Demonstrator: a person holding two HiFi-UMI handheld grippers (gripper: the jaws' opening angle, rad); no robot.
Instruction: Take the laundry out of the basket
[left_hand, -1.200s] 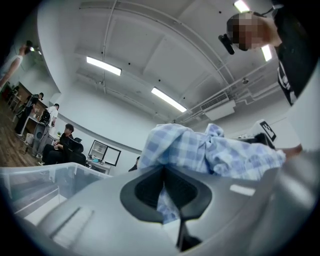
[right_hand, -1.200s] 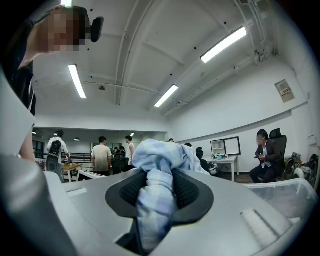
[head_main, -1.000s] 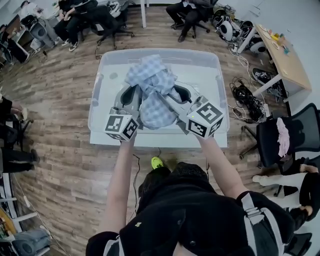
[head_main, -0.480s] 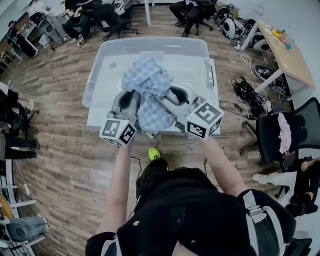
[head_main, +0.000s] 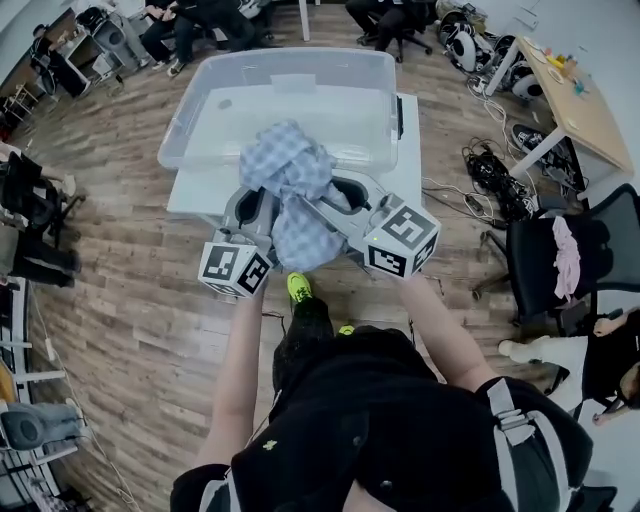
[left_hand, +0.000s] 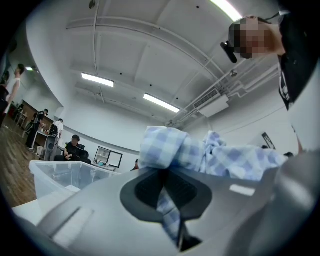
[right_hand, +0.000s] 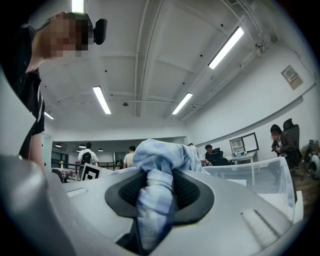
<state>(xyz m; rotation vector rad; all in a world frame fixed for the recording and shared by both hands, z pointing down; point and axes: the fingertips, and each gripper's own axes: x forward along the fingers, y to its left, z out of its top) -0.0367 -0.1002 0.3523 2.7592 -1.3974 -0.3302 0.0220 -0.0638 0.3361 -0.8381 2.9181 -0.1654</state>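
A blue-and-white checked cloth (head_main: 293, 190) hangs bunched between my two grippers, lifted in front of the clear plastic basket (head_main: 205, 85). My left gripper (head_main: 262, 205) is shut on one part of the cloth (left_hand: 170, 150), which is pinched between its dark pads. The right gripper (head_main: 335, 195) is shut on another fold of the cloth (right_hand: 157, 192), with a thick roll of fabric between its pads. The basket (left_hand: 50, 175) stands on a white table (head_main: 195, 190), and its inside looks bare in the head view.
The white table's near edge (head_main: 400, 150) lies just beyond my grippers. Wood floor surrounds it. A black office chair (head_main: 545, 265) with a pink cloth stands to the right, cables (head_main: 490, 170) lie beside it, and seated people (head_main: 190, 15) are at the far end.
Both grippers have drawn back toward me with the cloth, from over the basket to in front of its near edge. The grip on the cloth is unchanged.
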